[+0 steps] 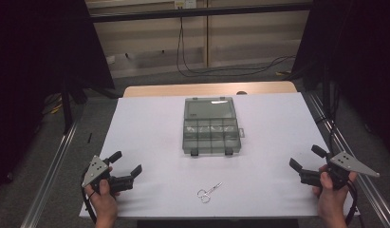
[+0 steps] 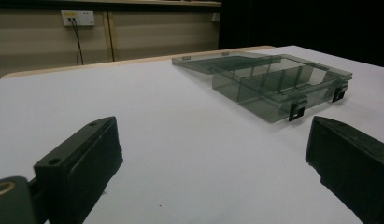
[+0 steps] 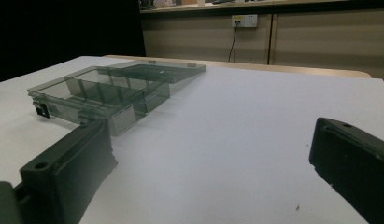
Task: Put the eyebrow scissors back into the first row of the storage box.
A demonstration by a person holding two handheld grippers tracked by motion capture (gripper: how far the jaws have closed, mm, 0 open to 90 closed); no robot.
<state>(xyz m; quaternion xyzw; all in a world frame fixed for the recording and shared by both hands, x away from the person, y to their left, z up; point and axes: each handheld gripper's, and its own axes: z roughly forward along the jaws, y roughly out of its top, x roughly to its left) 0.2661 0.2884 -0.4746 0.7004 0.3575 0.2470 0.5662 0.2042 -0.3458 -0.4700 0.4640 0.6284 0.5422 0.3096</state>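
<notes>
Dark curtains close off both sides of the room, and beyond the far edge of the table (image 1: 150, 142) I see a pale wall with a black cable hanging down it. A white sheet covers nearly the whole tabletop; a strip of bare wood shows along the far edge.

Near the middle of the table, a little toward the far edge, sits a smoky clear plastic box (image 1: 211, 135) with its lid folded back flat behind it. Dividers split it into small compartments, and I cannot tell whether anything lies inside them. A small pair of scissors (image 1: 208, 192) lies well apart from the box, close to the near edge, roughly centred.

My left gripper (image 1: 126, 166) rests by the near left corner, jaws spread wide with nothing between them. My right gripper (image 1: 304, 159) sits by the near right corner, jaws likewise wide apart and empty. Both point inward toward the box (image 2: 273, 84), which appears past each set of jaws (image 3: 110, 93).
</notes>
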